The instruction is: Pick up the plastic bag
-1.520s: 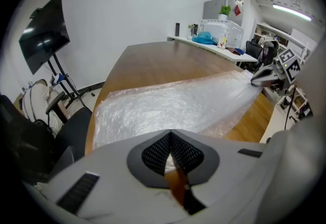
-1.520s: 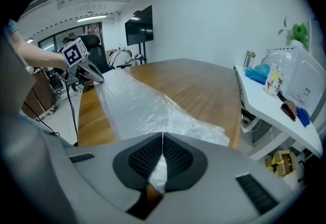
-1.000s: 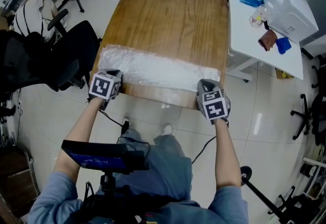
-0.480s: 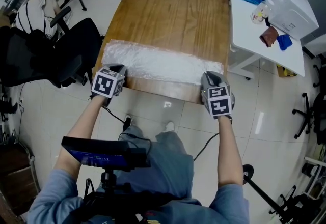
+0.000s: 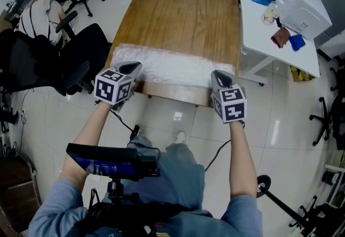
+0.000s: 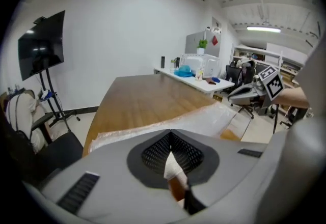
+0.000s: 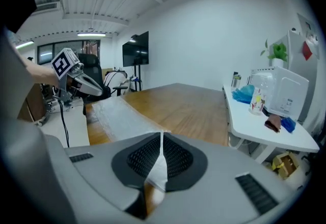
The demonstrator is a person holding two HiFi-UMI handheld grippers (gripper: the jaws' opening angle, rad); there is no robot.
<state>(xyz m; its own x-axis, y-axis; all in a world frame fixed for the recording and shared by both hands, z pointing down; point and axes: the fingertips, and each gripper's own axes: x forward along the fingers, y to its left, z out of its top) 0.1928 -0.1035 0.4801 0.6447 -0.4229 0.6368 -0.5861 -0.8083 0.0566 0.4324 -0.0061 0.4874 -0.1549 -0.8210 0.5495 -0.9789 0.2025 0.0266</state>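
Plastic bag [image 5: 172,71]: spreads across the near end of the wooden table [image 5: 183,9], at the centre of the head view, between my 2 grippers.
Left gripper [image 5: 131,70]: my jaws are clenched on the bag's left corner, with the film pinched between the pads.
Right gripper [image 5: 220,77]: my jaws are pressed together on the bag's right corner.
Surroundings: black chair [image 5: 81,58] at left, white desk [image 5: 253,26] at upper right.

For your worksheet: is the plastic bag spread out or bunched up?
Spread out: the plastic bag stretches as a flat sheet across the table's near end.
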